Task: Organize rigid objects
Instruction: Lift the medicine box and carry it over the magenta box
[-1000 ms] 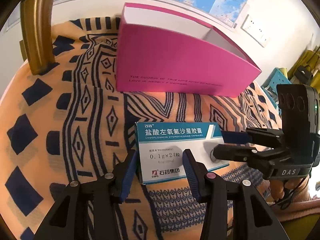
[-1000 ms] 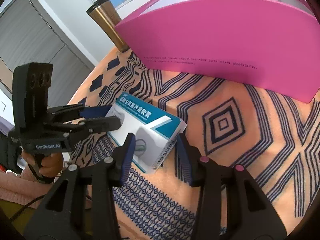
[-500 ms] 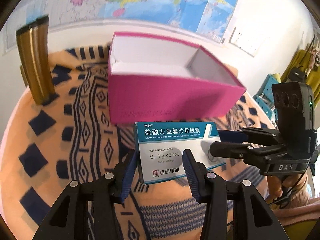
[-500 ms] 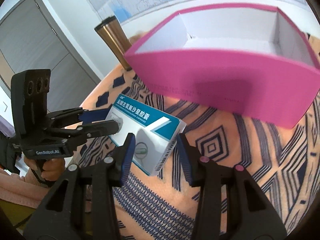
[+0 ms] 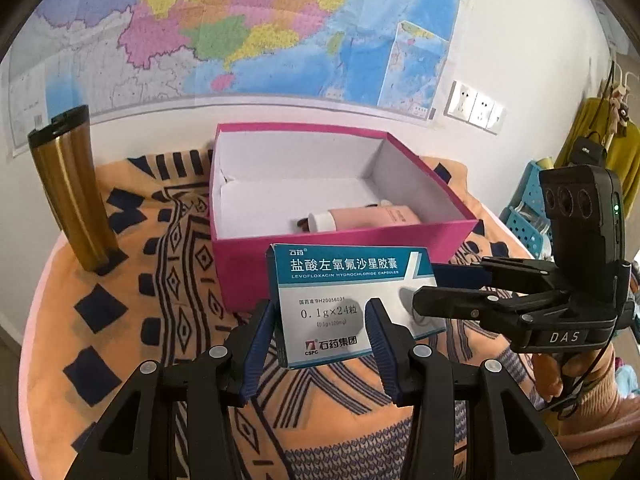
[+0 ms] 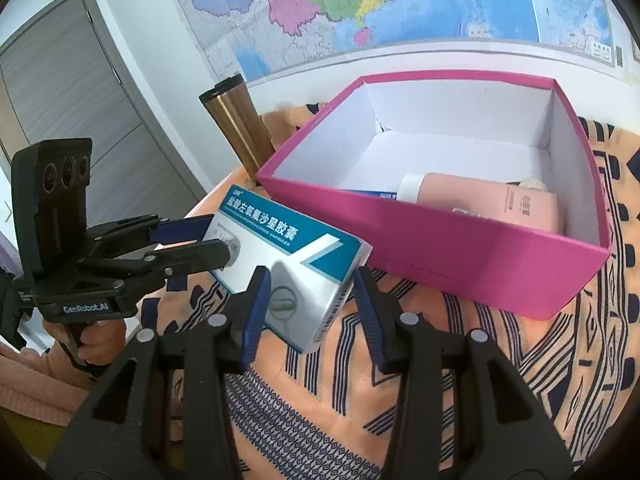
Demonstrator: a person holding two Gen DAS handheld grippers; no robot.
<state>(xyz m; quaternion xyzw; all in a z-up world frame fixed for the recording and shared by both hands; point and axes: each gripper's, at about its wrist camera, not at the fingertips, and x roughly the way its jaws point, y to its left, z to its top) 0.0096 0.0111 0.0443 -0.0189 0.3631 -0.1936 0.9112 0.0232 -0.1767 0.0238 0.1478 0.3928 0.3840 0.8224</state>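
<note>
Left gripper point(image 5: 320, 328) & right gripper point(image 6: 310, 300): we clamp both onto medicine carton point(image 5: 352, 300), lifted just before pink box point(image 5: 256, 264) w/ tube point(image 5: 368, 218) inside; likely for dropping in.

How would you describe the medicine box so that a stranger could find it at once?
Start at the pink box on the patterned cloth. Just in front of it, off the cloth, both grippers hold the medicine box. It is flat, white and teal with printed characters, unlike the pink tube inside.
</note>
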